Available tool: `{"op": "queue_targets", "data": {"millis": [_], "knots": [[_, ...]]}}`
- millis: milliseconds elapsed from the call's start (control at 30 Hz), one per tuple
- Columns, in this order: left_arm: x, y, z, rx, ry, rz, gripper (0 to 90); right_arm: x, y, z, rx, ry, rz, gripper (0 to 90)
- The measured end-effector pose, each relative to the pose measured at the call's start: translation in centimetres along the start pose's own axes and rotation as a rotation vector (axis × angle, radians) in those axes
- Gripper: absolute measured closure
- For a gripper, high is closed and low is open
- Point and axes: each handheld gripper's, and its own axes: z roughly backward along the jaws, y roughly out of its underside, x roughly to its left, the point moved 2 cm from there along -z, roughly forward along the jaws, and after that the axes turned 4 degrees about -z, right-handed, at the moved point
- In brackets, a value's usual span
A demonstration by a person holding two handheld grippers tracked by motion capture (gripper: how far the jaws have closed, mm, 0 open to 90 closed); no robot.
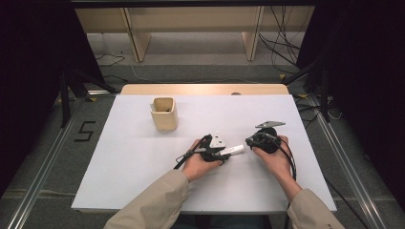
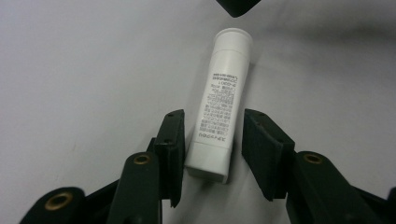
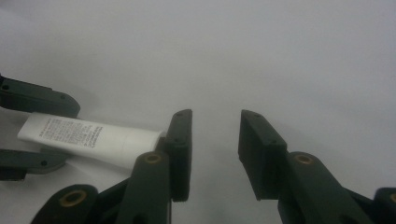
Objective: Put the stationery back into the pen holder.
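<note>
High view: white tabletop (image 1: 143, 157) w/ a light wood edge at the far side, grey floor around it, wooden shelf frames at the back, cables on the floor at the right, a "5" marked on the floor at the left. A beige square cup (image 1: 164, 113) is set upright on the far-left part of the tabletop. Near the middle, a white tube (image 1: 235, 150) is laid flat, between the left tool (image 1: 228, 155) and the right tool (image 1: 249, 140), which are held by beige-sleeved arms.

Left gripper view: the tube (image 2: 219, 102) is seen lying on the plain white surface, w/ small black print along its body, cap end pointing away and flat crimped end nearest the cam. The left tool (image 2: 212, 140) is partly open w/ that end between its pads; a gap is visible on the right side, the left pad is very close, so no firm grip can be made out.

Right gripper view: right tool (image 3: 215, 149) is held part-open over bare tabletop, nothing between its pads. The tube (image 3: 88, 137) is seen off to the left, just beside one pad, w/ the other tool's jaws around its far end.
</note>
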Motion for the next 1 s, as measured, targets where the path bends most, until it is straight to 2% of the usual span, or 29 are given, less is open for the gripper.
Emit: {"op": "queue_targets", "data": {"millis": [533, 1000], "knots": [[0.26, -0.39, -0.14, 0.031, 0.026, -0.022, 64.1, -0.01, 0.0, 0.0, -0.001, -0.001, -0.001, 65.6], [0.36, -0.36, -0.13, 0.032, 0.055, -0.01, 69.7, -0.06, -0.02, 0.05, -0.003, 0.002, -0.002, 65.2]]}}
